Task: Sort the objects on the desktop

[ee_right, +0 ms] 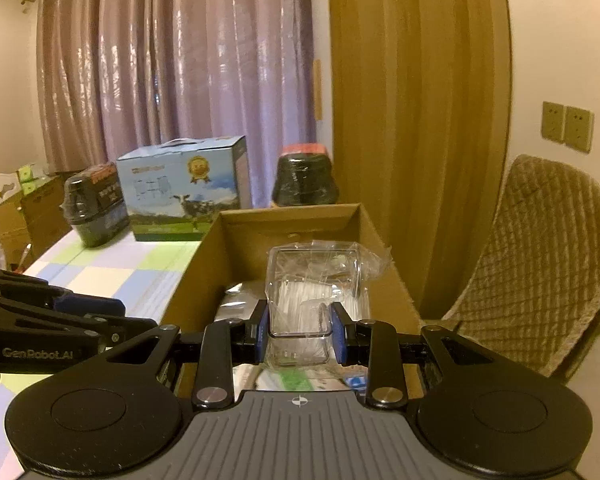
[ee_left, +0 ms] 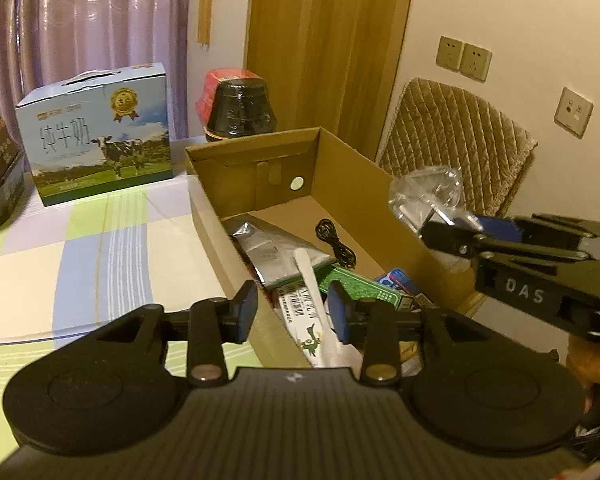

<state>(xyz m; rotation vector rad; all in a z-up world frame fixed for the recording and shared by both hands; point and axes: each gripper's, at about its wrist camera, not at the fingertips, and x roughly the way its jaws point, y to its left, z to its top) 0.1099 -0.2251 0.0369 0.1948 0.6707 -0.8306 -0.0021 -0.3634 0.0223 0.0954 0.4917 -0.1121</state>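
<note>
On the left of the checked tablecloth (ee_left: pixel 80 248) stand a dark shrink-wrapped jar (ee_right: pixel 94 208) and a glossy printed milk carton (ee_left: pixel 96 136) with a carry handle, both well apart from the work. Next comes the open cardboard box (ee_left: pixel 352 168), matte brown with stiff walls, already holding a crinkled silver foil pouch (ee_left: pixel 272 248), a coiled black cable (ee_left: pixel 336 244), a white tube (ee_left: pixel 308 312) and a flat green packet (ee_left: pixel 360 286). The left gripper (ee_left: pixel 294 314) hovers over the box's near end, its fingers parted with nothing pressed between the pads (the tube merely lies below the gap).

Further right, the right gripper (ee_right: pixel 300 334) is clamped on a clear plastic container (ee_right: pixel 312 304), hard-walled and rounded at the corners, wrapped in loose crackly film and seemingly full of thin white sticks. It hangs above the box's interior, not yet set down.

The risk is a slip: slick film over smooth plastic gives the blue pads little bite, and the grip sits low on the container, so it could tip forward. Released from this height, it might land on the uneven pile and roll against the wall. A quilted chair back (ee_right: pixel 540 264) stands beyond.
</note>
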